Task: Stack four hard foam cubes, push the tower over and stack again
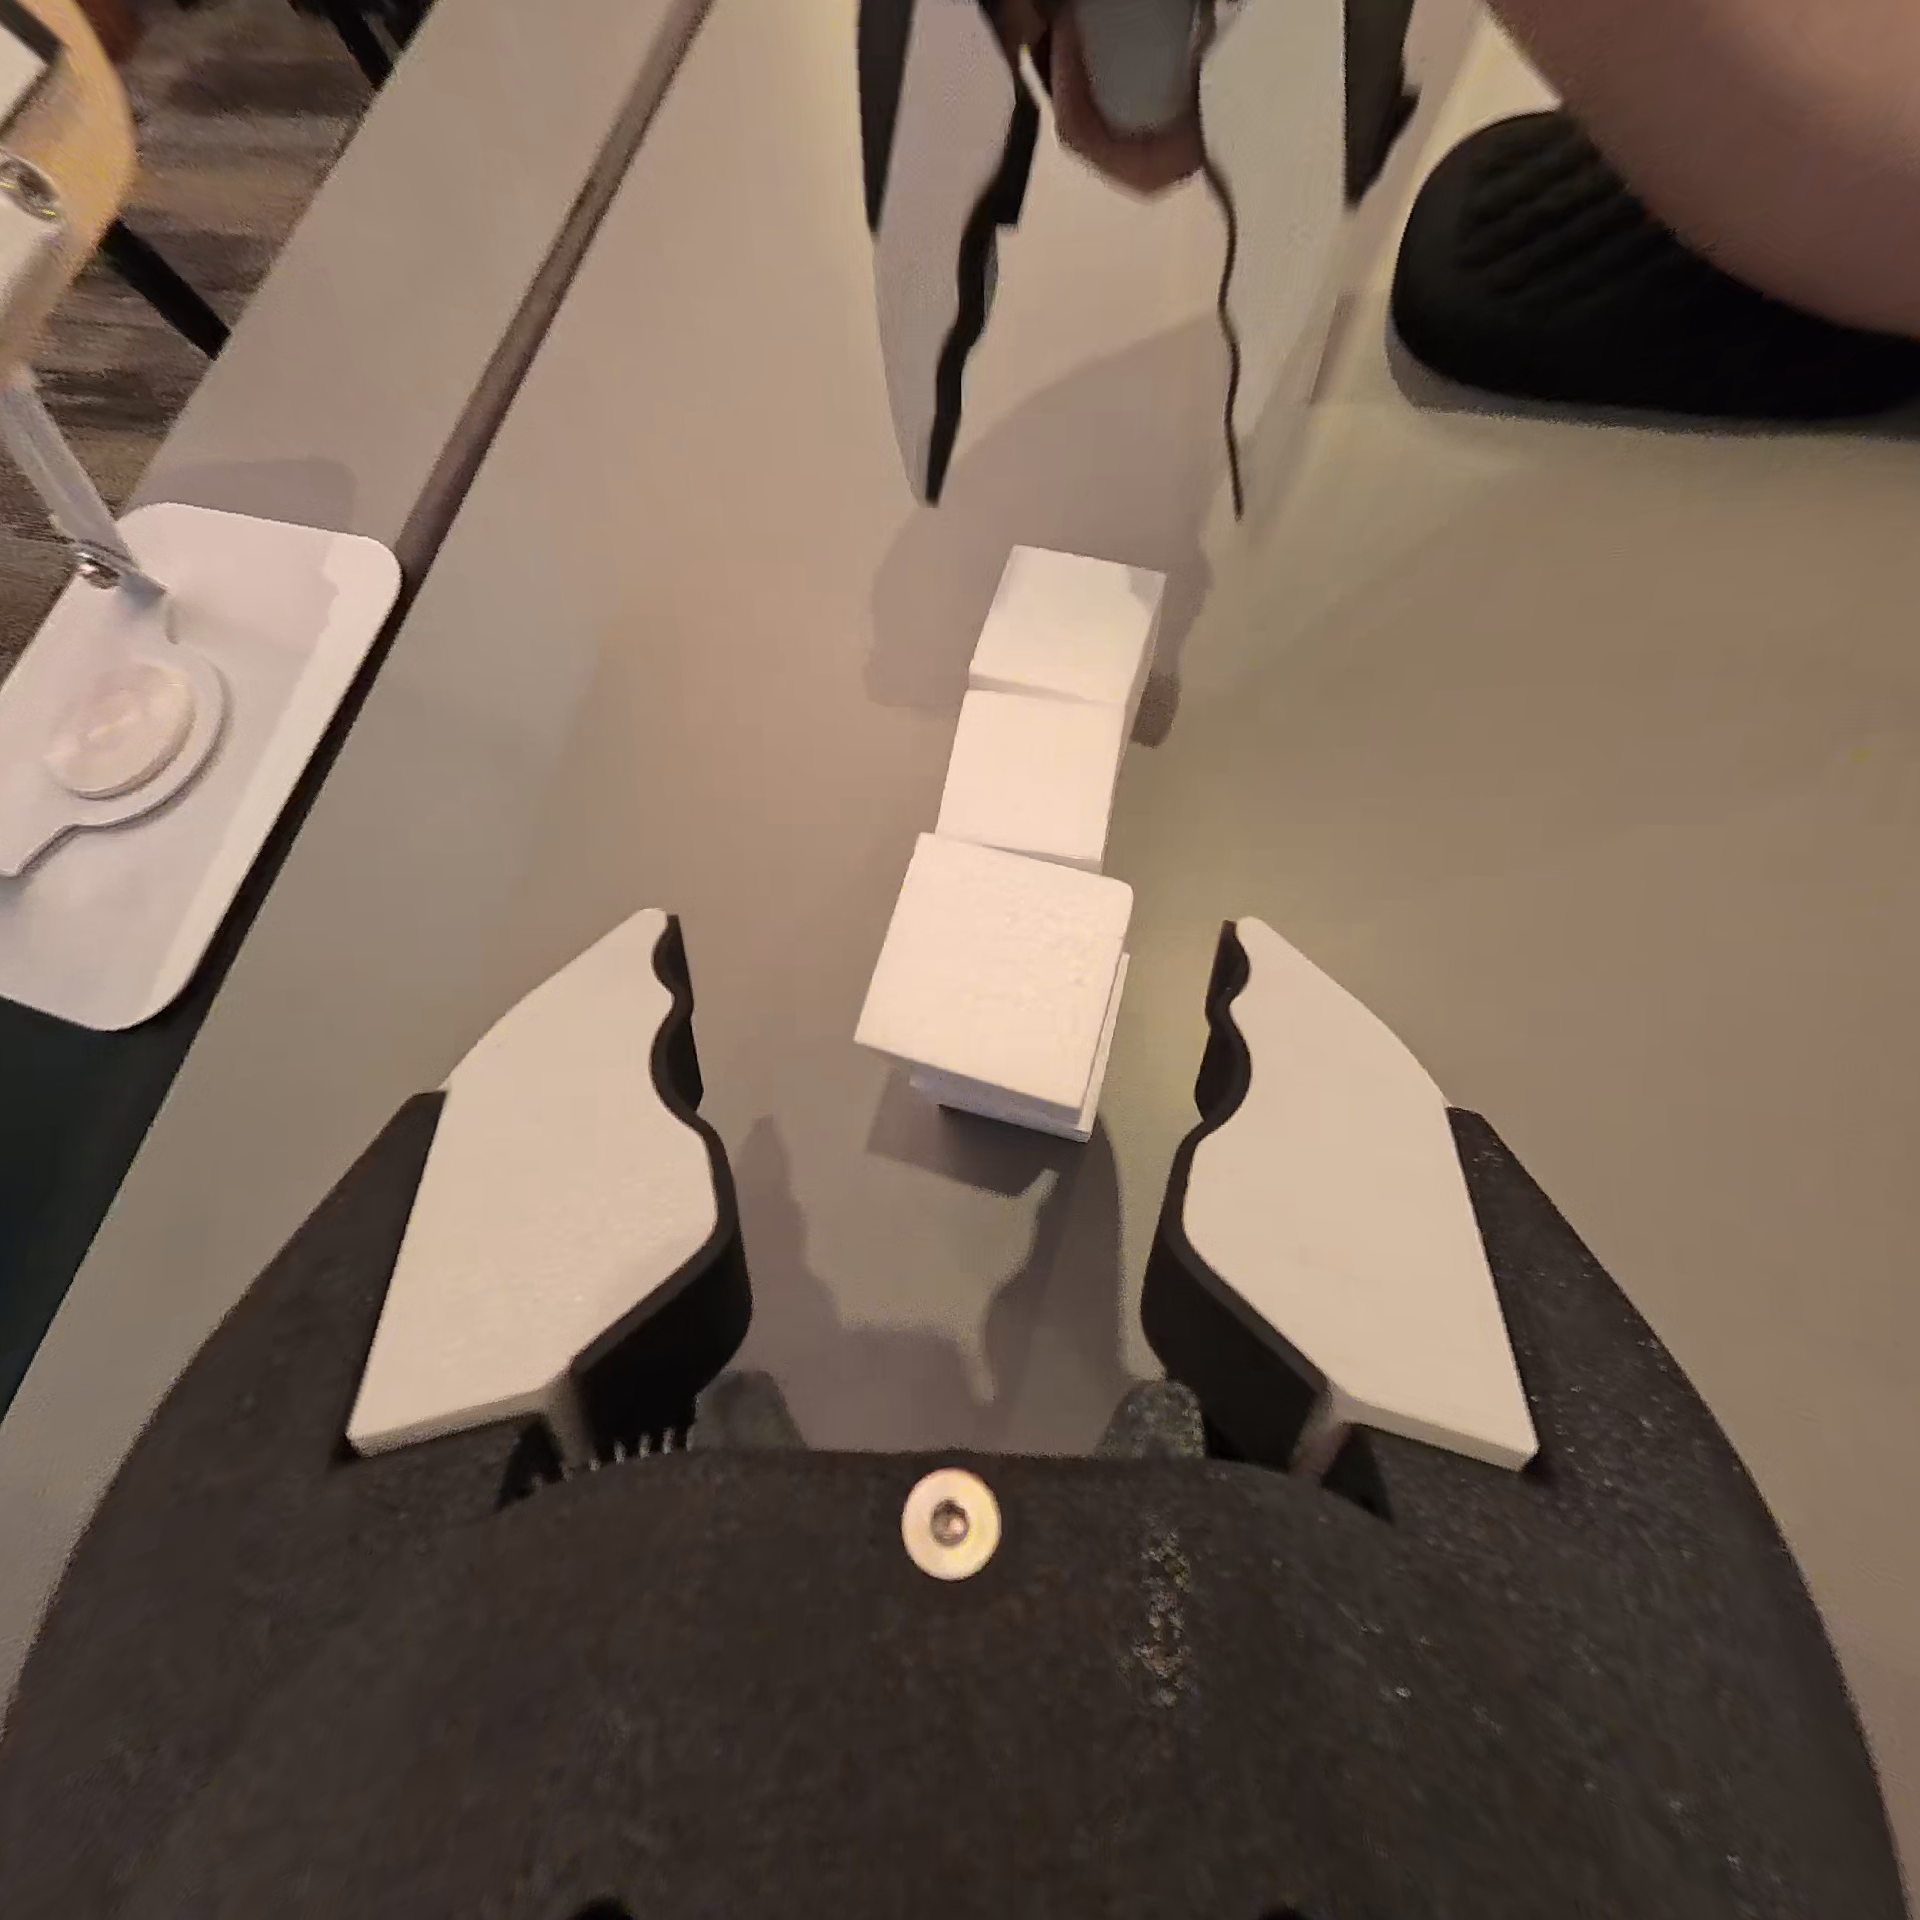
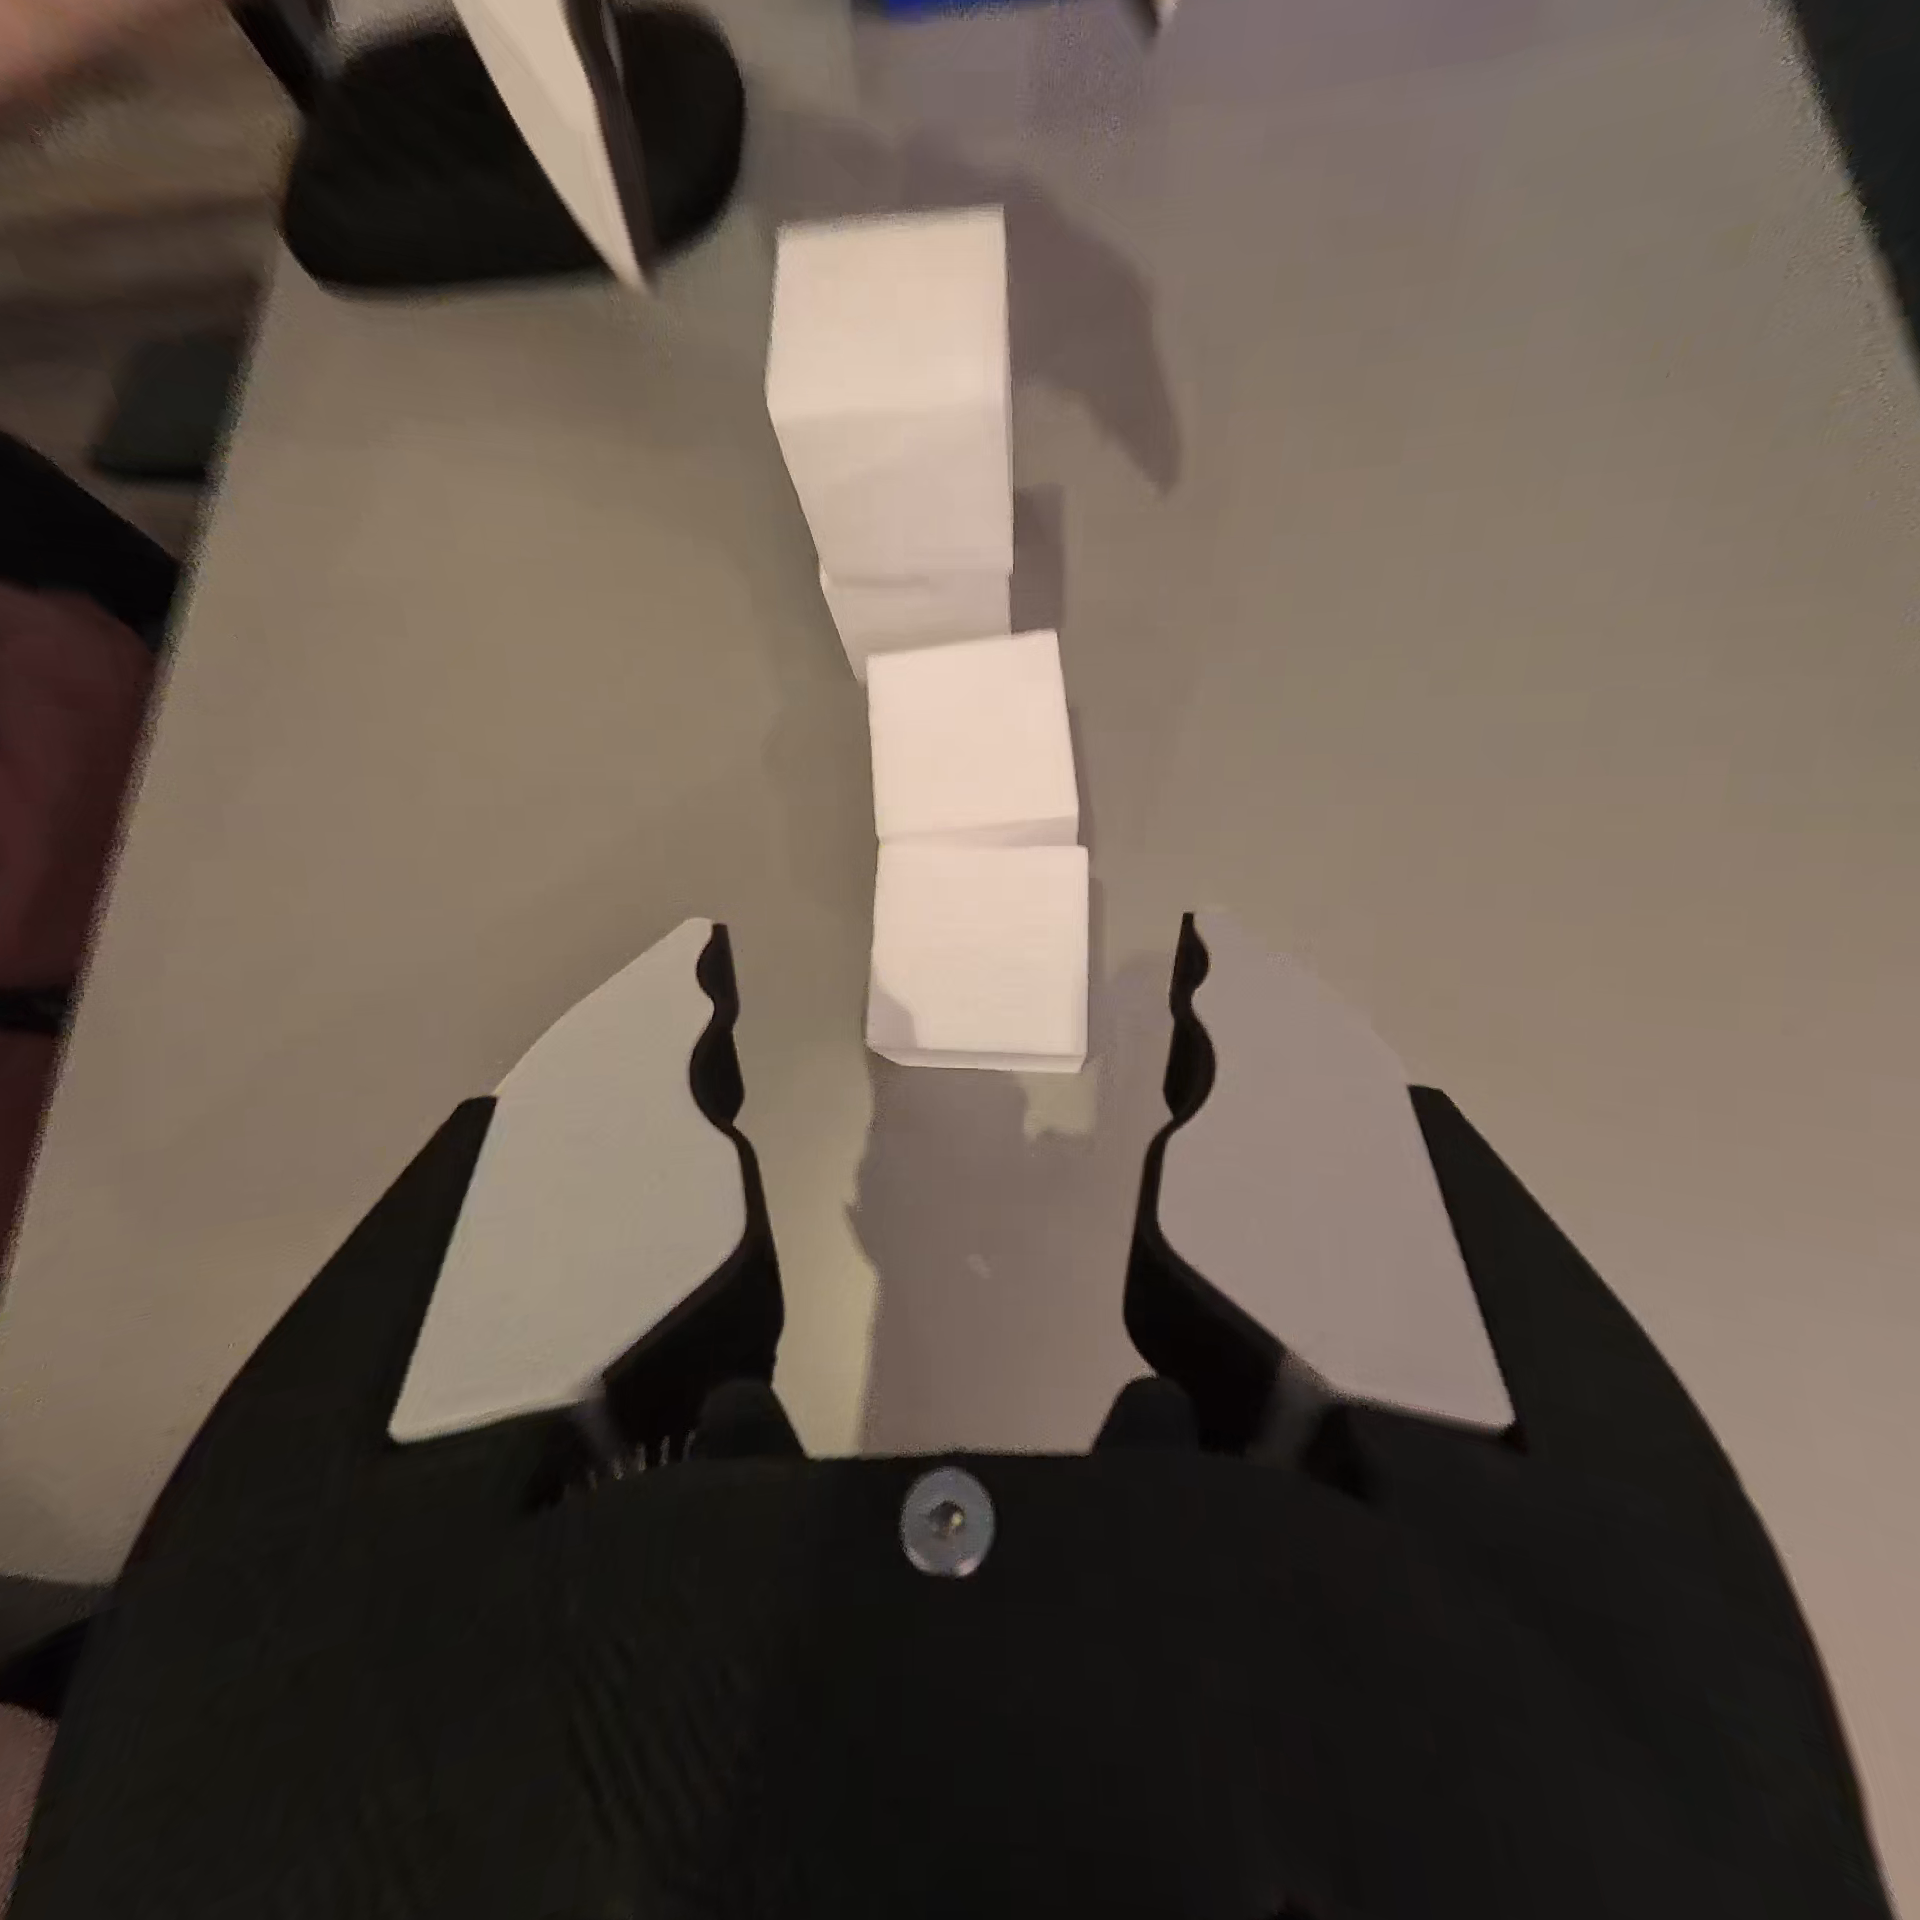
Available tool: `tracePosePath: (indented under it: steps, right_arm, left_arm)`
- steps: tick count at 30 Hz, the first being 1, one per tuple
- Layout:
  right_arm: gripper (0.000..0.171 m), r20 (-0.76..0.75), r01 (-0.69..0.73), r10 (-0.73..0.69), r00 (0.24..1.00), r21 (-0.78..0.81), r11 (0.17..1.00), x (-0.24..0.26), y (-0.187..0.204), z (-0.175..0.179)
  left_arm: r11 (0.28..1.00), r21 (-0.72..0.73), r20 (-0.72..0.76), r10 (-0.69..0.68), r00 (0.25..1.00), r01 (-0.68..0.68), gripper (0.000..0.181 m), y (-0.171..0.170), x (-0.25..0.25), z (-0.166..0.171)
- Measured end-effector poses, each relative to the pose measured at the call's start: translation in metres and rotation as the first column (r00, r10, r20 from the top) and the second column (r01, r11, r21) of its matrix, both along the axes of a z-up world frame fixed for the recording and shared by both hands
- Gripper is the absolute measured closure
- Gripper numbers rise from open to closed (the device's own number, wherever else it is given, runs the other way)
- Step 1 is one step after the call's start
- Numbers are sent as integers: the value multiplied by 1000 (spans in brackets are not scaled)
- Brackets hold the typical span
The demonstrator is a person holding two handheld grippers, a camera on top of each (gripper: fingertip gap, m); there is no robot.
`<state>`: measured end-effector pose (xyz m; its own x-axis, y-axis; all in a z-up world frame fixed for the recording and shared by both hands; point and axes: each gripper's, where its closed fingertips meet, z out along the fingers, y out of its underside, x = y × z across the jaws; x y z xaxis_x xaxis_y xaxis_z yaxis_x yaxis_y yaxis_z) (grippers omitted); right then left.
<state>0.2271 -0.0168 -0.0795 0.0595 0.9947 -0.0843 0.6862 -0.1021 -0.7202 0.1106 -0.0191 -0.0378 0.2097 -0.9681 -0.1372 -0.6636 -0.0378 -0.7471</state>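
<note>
Four white foam cubes lie in a line on the grey table [image 1: 1455, 831]. In the left wrist view the nearest cube [image 1: 997, 987] sits on top of another [image 1: 1039, 1117], slightly offset. Beyond them are a single cube [image 1: 1029, 774] and another [image 1: 1070, 623]. My left gripper [image 1: 951, 925] is open and empty just short of the two-cube stack. My right gripper [image 1: 1083, 504] is open and empty at the far end of the line. In the right wrist view my right gripper [image 2: 951, 925] faces two single cubes [image 2: 977, 956] [image 2: 971, 738], then the stack [image 2: 894, 364].
A white flat base with a stand [image 1: 156, 748] sits on the left table section, past a dark seam [image 1: 540, 312]. A black rounded object [image 1: 1610, 291] and a person's arm [image 1: 1714, 125] are at the far right. A left gripper finger [image 2: 582, 135] shows top left. Tip to tip, the grippers are about 15 cm apart. My right tips are about 12 cm from the stack [image 2: 894, 364], my left tips only 4 cm. It is also in sight in the left wrist view [image 1: 997, 911]. My right tips are roughly 7 cm from the single cube [image 1: 1029, 774]. It turns up in the right wrist view [image 2: 960, 717] as well.
</note>
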Motion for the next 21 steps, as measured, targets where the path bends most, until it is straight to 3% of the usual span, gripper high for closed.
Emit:
tracePosePath:
  steps: [5,9,12,17,21]
  right_arm:
    - [88,145,17,-19,989,13,1000,-4,2,-38]
    - [113,195,5,0,981,-26,1000,1,0,-53]
    - [114,167,8,-3,986,-30,1000,6,4,-47]
    - [114,1,74,-74,997,-49,996,19,5,10]
    - [114,-145,104,-99,984,24,994,-14,-1,70]
  left_arm:
    - [999,40,53,24,998,-26,85,-7,-13,12]
    - [997,64,76,37,996,-42,86,-12,-26,19]
    - [995,74,109,53,993,-61,88,-13,-35,23]
    - [995,81,166,52,985,-66,92,-7,-46,28]
    - [991,129,205,15,979,-42,94,10,-45,55]
